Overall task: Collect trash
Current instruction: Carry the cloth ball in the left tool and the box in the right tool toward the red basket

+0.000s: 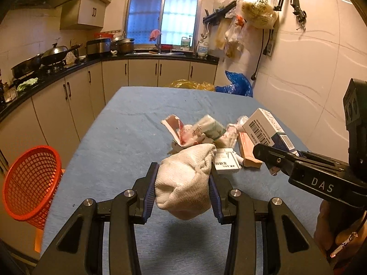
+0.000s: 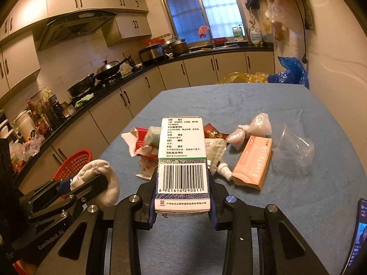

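We have our left hand-held gripper (image 1: 183,190) clamped on a balled white cloth (image 1: 185,181) and our right hand-held gripper (image 2: 182,197) clamped on a white barcoded carton (image 2: 182,160), both lifted above the blue-covered surface (image 1: 128,137).

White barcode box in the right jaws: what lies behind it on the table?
Behind the white barcode box lie a torn red-and-white packet, a crumpled wrapper and a small white bottle on the blue tablecloth. The box hides whatever lies between them.
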Demonstrator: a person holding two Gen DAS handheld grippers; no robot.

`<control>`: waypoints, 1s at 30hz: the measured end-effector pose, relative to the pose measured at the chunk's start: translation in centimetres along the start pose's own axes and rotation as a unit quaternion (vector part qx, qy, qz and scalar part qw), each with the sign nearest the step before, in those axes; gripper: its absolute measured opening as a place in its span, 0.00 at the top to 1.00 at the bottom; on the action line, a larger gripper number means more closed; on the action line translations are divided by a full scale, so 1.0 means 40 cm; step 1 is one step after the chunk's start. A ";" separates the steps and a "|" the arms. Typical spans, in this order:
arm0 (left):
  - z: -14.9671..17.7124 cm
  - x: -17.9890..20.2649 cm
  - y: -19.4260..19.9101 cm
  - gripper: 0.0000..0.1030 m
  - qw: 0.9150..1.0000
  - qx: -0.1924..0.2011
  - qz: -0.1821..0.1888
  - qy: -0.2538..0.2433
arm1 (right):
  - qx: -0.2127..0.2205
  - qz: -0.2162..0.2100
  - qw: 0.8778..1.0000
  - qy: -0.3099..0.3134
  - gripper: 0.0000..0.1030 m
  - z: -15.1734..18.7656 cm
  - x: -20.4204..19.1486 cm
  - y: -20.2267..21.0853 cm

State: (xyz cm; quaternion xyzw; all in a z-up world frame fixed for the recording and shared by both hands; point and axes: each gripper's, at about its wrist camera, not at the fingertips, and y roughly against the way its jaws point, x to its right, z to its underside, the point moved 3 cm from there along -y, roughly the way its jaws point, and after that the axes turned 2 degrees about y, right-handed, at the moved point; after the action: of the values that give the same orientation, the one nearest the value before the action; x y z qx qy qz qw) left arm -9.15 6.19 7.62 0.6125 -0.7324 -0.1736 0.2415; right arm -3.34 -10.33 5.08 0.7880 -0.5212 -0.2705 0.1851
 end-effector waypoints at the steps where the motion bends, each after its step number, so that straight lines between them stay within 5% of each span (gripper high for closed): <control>1: -0.006 -0.002 0.002 0.62 1.000 0.001 0.000 0.000 | 0.000 -0.002 1.000 0.001 0.64 -0.002 -0.004 0.001; 30: -0.041 -0.131 0.093 0.62 0.997 0.044 -0.048 0.044 | 0.007 -0.043 0.998 0.049 0.64 -0.027 -0.123 0.012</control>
State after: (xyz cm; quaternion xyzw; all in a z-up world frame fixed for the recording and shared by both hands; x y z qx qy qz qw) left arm -10.54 12.11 10.28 0.6642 -0.6975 -0.1259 0.2379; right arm -4.55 -5.97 7.34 0.8232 -0.4793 -0.2351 0.1932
